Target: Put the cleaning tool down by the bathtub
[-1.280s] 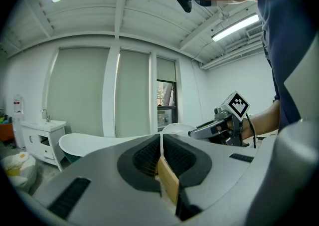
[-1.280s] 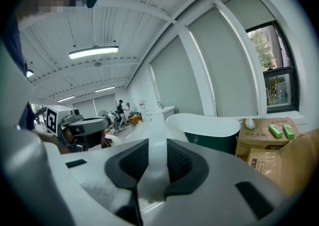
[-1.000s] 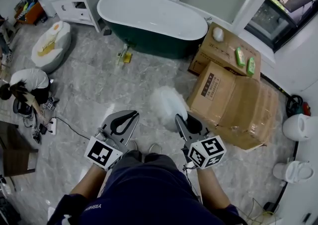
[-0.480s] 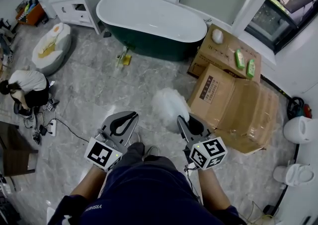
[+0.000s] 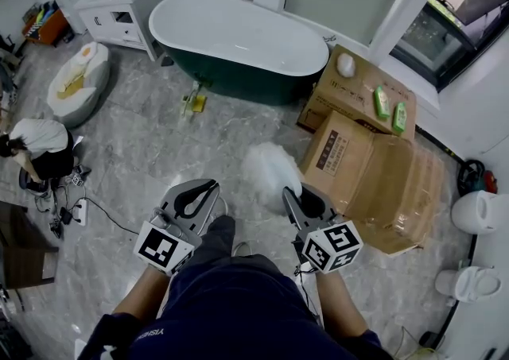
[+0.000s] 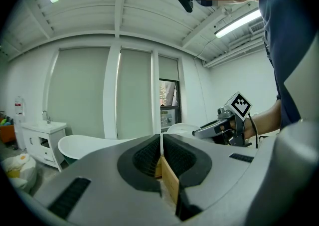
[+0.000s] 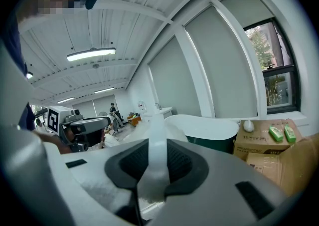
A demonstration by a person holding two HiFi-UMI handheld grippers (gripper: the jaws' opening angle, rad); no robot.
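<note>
The cleaning tool is a fluffy white duster [image 5: 269,169]. Its pale handle [image 7: 153,156] is clamped between the pads of my right gripper [image 5: 289,193], and the head sticks out ahead of the jaws. My left gripper [image 5: 205,188] is held level beside it, shut with nothing in it; in the left gripper view its pads [image 6: 160,156] meet. The bathtub [image 5: 238,32], white inside and dark green outside, stands across the floor ahead, well apart from both grippers. It also shows as the bathtub [image 7: 208,128] in the right gripper view.
Large cardboard boxes [image 5: 374,168] sit to the right, with green bottles [image 5: 382,100] on the far one. A white vanity [image 5: 119,1], a beanbag [image 5: 75,80] and a crouching person [image 5: 36,144] are at the left. A small yellow item [image 5: 193,100] lies by the tub.
Both grippers have been carried forward across the floor toward the tub and boxes. The duster stays in the right jaws, and the left jaws stay shut.
</note>
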